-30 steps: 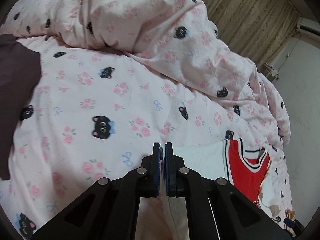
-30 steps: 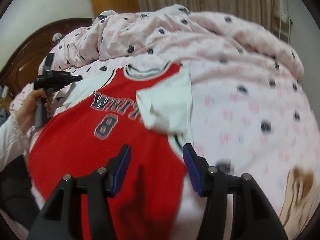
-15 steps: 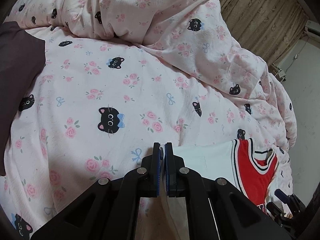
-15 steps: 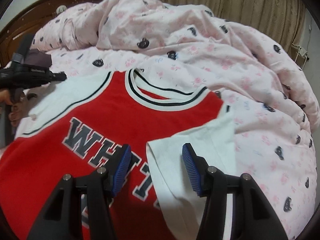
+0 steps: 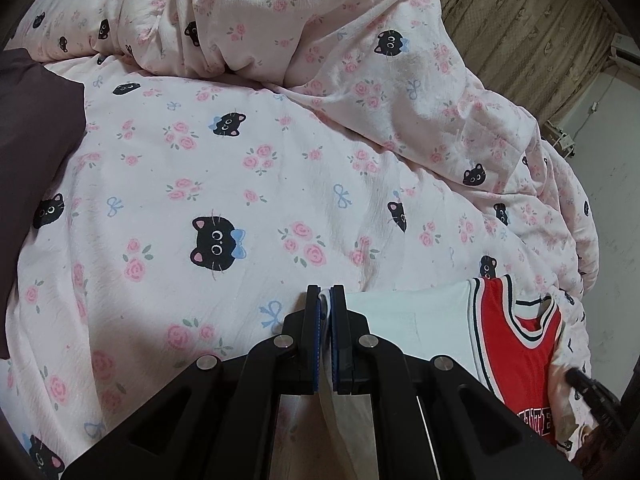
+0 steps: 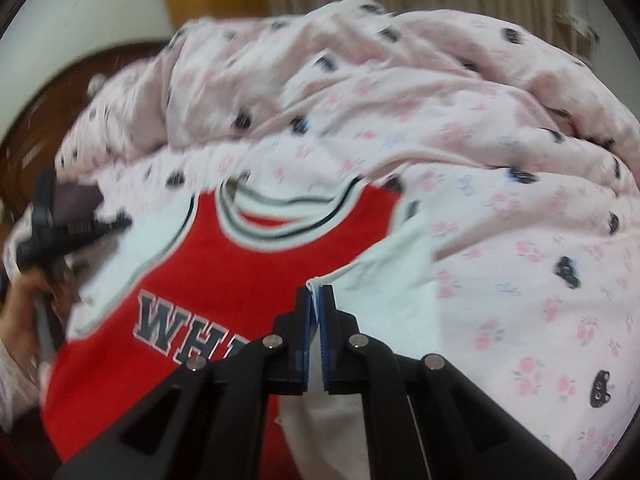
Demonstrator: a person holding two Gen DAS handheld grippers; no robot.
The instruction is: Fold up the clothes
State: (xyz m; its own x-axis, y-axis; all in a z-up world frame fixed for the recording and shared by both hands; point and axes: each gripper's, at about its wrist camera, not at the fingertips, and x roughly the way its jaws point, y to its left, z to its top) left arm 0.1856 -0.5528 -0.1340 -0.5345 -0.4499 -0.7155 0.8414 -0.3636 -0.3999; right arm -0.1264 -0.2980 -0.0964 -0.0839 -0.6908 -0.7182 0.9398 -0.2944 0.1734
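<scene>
On the bed point(image 5: 200, 184), my left claw point(image 5: 325, 300) and right claw point(image 6: 316, 296) each clamp the jersey point(image 6: 248, 276)'s white sleeves at opposite sides.

Soft, even indoor light, left wrist view sharp, right wrist view smeared by motion blur, heaviest on the quilt point(image 6: 460, 128), fisheye bending and dark vignette at edges, faint shadows in quilt folds

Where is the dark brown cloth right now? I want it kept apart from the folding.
In the left wrist view the dark brown cloth lies at the far left edge on the pink cat-print bedding, well apart from the red and white jersey.
</scene>
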